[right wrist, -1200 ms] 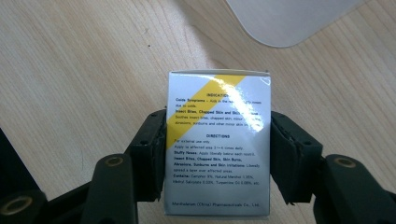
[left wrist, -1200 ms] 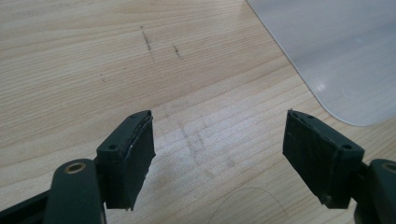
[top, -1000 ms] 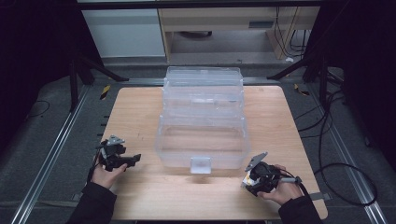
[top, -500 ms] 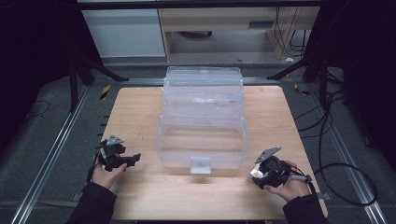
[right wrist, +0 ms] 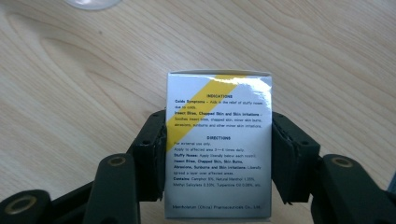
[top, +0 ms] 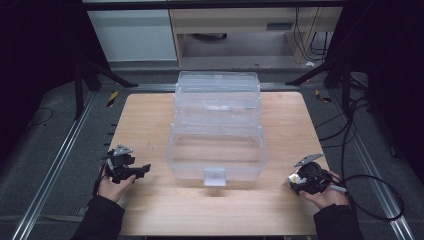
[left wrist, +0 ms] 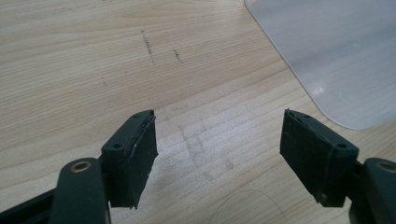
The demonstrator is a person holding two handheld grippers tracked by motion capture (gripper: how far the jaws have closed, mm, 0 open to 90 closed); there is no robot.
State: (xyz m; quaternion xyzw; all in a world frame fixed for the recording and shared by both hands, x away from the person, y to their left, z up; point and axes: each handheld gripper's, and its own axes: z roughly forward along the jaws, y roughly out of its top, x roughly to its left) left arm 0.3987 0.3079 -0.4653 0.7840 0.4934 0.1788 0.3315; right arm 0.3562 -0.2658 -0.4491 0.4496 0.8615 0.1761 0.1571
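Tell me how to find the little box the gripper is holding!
Start at the big clear plastic case in the middle of the wooden table. Go to its near right corner, where the right gripper pinches a small box between its black jaws. It is white with a yellow slanted stripe and tiny printed directions.

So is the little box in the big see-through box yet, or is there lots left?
Not yet. Done: the right claw has grabbed the small white and yellow box, squeezing its sides. In hand: that box sits low over the table, right of the clear tiered organizer. Left: probably carrying it over and letting go. The left claw is open, holding nothing.
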